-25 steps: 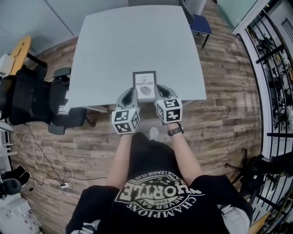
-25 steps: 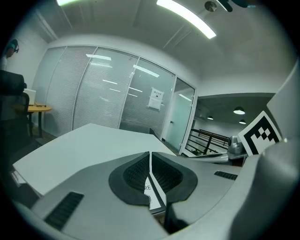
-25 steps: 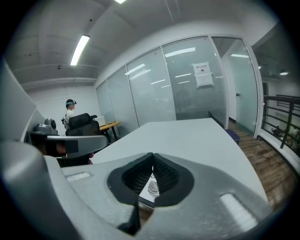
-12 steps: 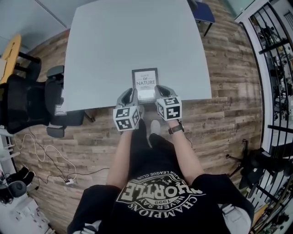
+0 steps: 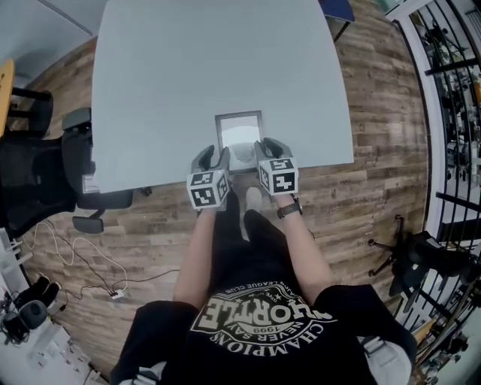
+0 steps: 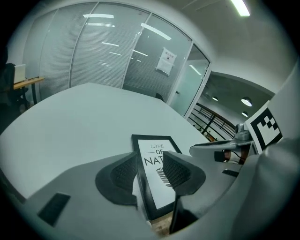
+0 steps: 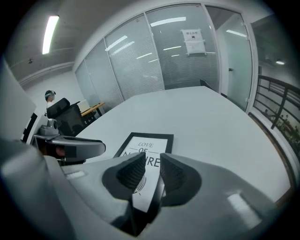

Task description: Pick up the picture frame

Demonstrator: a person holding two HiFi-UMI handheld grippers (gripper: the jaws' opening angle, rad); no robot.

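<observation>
The picture frame (image 5: 239, 134), black-edged with a white "LOVE OF NATURE" print, lies flat on the grey table (image 5: 188, 75) near its front edge. My left gripper (image 5: 213, 156) sits at the frame's near left corner, my right gripper (image 5: 264, 149) at its near right corner. In the left gripper view the frame (image 6: 157, 149) has its left border between the jaws of the left gripper (image 6: 150, 173), which are opening; the pads stand off it. In the right gripper view the frame (image 7: 145, 142) has its right border between the opening jaws of the right gripper (image 7: 152, 176), pads apart from it.
A black office chair (image 5: 45, 165) stands left of the table and a blue chair (image 5: 338, 7) at its far right corner. A black railing (image 5: 451, 113) runs along the right. Cables (image 5: 75, 263) lie on the wooden floor. Glass walls stand behind the table.
The frame was held tilted above the table's front edge by both shut grippers. It now lies flat on the table; both grippers have come down with it and their jaws have parted.
</observation>
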